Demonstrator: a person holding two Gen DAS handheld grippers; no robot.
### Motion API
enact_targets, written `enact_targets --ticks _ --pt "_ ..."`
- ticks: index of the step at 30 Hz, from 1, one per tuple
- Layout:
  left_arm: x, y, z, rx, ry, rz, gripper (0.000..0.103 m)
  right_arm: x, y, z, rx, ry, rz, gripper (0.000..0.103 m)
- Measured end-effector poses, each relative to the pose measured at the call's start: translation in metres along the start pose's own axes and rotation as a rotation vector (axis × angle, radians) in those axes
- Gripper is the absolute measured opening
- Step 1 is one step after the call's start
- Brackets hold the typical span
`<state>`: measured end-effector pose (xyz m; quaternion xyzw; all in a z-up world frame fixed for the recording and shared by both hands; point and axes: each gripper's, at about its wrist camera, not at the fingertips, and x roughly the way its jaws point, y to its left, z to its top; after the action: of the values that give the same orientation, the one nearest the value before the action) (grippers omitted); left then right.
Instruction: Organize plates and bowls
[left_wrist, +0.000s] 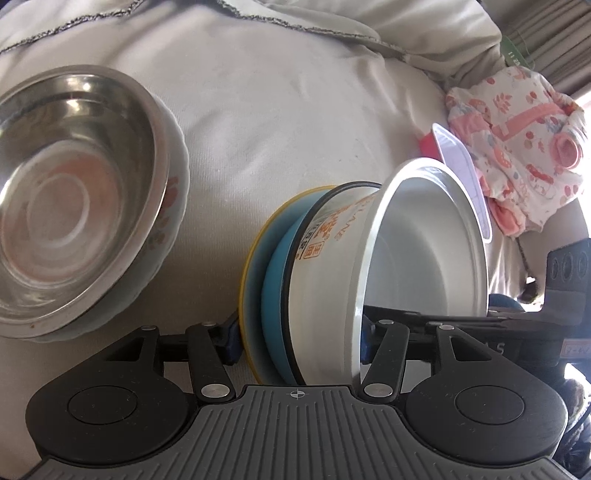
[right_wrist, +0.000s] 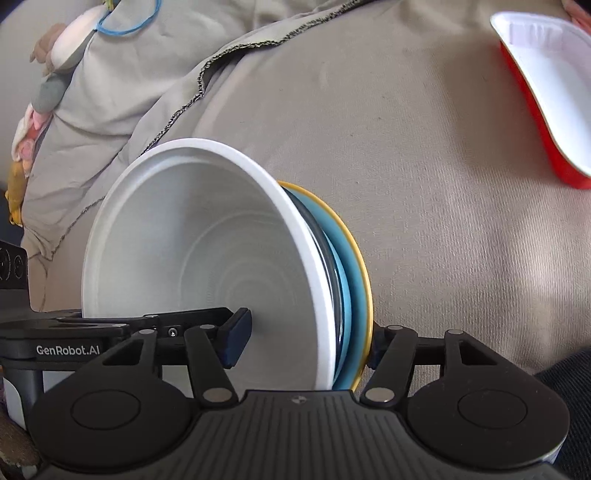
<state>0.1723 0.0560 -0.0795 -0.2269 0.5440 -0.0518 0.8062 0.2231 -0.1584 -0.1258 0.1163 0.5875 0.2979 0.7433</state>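
Left wrist view shows both grippers clamped on your stack (left_wrist: 332, 280): left gripper (left_wrist: 299, 343), right gripper (right_wrist: 306, 343), jaws gripping white bowl, blue plate and yellow plate together above the bed (left_wrist: 295, 110). Stacking seems underway; next, probably carry it toward the steel bowl (left_wrist: 74, 199), keeping level.

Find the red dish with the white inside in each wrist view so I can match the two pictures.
Left wrist view: the red dish is at mid right, mostly hidden behind the white bowl, beside the flowered cloth.
Right wrist view: the red dish is at the top right corner, in full sight on the grey sheet.
Shared landmark: the white bowl nested on the blue plate, clamped by both sets of jaws.
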Motion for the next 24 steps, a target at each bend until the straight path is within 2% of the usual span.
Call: enact_targets --ticks 8,12,15,18,21,24 --pt "-0.002 0.007 -0.004 -0.062 -0.019 -0.03 0.06 -0.005 0.0 -0.002 0.001 -0.011 -0.006 0.058" --pt "-0.027 0.007 0.003 -0.061 -0.053 -0.061 0.06 -0.022 0.017 0.001 -0.022 -0.015 -0.027 0.058" --pt "-0.064 0.013 0.011 -0.048 -0.142 -0.084 0.06 -0.041 0.049 0.012 -0.088 -0.053 -0.036 0.059" --pt "-0.105 0.034 0.018 -0.079 -0.234 -0.081 0.06 -0.049 0.09 0.03 -0.163 -0.081 -0.007 0.06" --pt "-0.134 0.067 0.019 -0.112 -0.293 -0.033 0.06 -0.033 0.137 0.047 -0.237 -0.069 0.034 0.06" --pt "-0.141 0.103 0.014 -0.165 -0.309 0.034 0.06 0.005 0.177 0.061 -0.278 -0.003 0.059 0.06"
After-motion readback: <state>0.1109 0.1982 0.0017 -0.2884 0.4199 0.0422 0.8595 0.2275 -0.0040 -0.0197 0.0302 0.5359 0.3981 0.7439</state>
